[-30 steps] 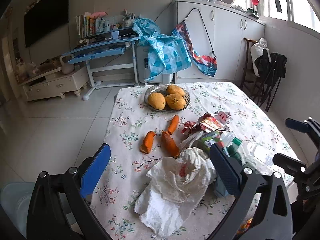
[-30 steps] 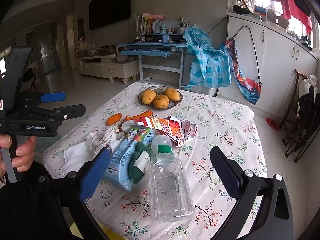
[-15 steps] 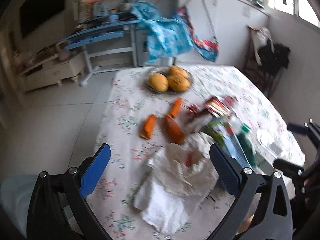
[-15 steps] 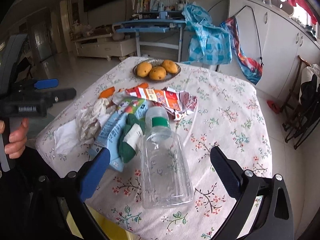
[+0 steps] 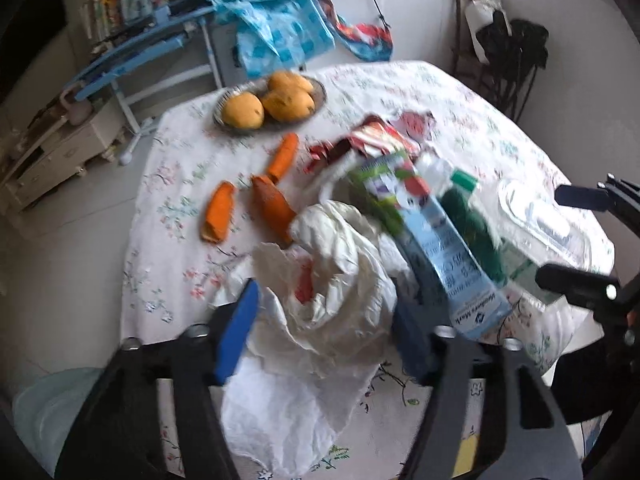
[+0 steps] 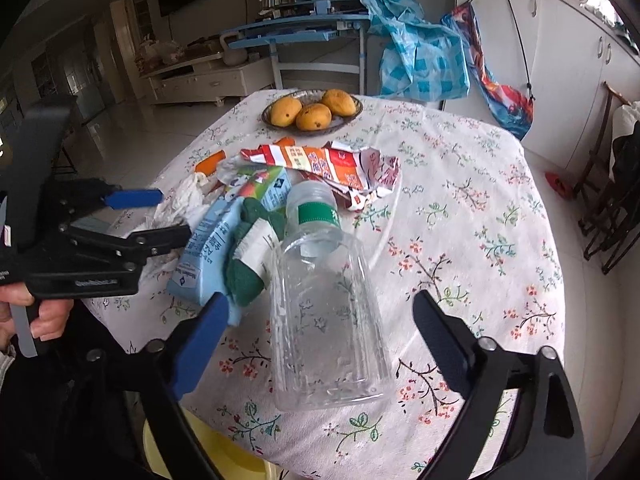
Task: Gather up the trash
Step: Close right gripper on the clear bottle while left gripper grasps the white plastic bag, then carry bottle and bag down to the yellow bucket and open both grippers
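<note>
A crumpled white tissue (image 5: 328,280) lies on the near part of the floral tablecloth (image 5: 460,92). My left gripper (image 5: 326,312) straddles it and its jaws are closing, the blue pads (image 5: 236,332) at the tissue's sides without a clear squeeze. A clear plastic bottle (image 6: 328,320) with a green label lies in front of my right gripper (image 6: 322,302). Those jaws are closing too, with a gap still on both sides of the bottle. Between tissue and bottle lie a blue milk carton (image 6: 208,248), a green cloth (image 6: 248,268) and a red snack wrapper (image 6: 328,164).
Orange peels (image 5: 276,204) lie left of the wrapper. A plate (image 5: 320,92) of mangoes stands at the table's far side. A yellow bin (image 6: 208,452) sits below the near edge, and a pale tub (image 5: 40,408) on the floor to the left. A desk and chairs surround the table.
My left gripper has dropped toward the tissue and its jaws have narrowed around it. My right gripper has sunk closer to the bottle, its jaws slightly narrower.
</note>
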{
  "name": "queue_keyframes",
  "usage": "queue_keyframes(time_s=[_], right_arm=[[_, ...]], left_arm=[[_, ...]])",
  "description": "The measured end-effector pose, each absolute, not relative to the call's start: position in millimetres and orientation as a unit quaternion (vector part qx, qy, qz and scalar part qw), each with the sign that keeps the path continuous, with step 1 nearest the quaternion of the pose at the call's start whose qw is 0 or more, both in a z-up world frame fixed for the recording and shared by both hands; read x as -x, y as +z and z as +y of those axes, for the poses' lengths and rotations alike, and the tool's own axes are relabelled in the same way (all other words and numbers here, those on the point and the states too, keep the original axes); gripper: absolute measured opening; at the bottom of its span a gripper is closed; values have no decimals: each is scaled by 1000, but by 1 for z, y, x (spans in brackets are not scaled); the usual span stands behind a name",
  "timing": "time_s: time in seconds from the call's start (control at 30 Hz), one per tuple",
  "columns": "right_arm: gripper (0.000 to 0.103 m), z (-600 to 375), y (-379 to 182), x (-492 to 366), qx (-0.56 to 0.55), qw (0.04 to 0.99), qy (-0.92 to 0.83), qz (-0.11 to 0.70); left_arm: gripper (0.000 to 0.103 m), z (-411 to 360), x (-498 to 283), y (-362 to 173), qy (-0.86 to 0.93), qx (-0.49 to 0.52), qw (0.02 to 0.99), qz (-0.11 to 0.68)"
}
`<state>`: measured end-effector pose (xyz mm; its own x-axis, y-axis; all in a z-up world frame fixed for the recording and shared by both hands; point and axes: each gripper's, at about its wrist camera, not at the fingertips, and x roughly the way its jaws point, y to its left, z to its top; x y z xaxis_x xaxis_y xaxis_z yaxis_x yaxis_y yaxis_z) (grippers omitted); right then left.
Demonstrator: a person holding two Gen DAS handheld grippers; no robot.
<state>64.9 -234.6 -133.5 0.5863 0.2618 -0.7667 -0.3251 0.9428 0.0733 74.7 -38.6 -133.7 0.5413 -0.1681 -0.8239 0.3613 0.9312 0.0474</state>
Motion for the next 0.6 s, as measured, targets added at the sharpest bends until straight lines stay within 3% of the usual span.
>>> queue_keyframes(time_s=[0.07, 0.13, 0.23, 0.3, 0.6], right_arm=[[84, -235, -136, -66, 32, 887, 168, 430], [78, -236, -139, -67, 28, 885, 170, 433], [62, -239, -144, -71, 15, 879, 174, 445], [58, -240, -149, -74, 8, 875, 173, 452], [57, -240, -150, -76, 4, 878, 170, 447]], left_arm=[[31, -40, -75, -134, -160, -103, 869, 457], [21, -36, -73, -131, -169, -90, 870, 454], [18, -29, -72, -122, -172, -72, 878, 440], [18, -21, -69, -112, -165, -59, 890, 422], [18, 13, -63, -74, -131, 27, 928, 349]])
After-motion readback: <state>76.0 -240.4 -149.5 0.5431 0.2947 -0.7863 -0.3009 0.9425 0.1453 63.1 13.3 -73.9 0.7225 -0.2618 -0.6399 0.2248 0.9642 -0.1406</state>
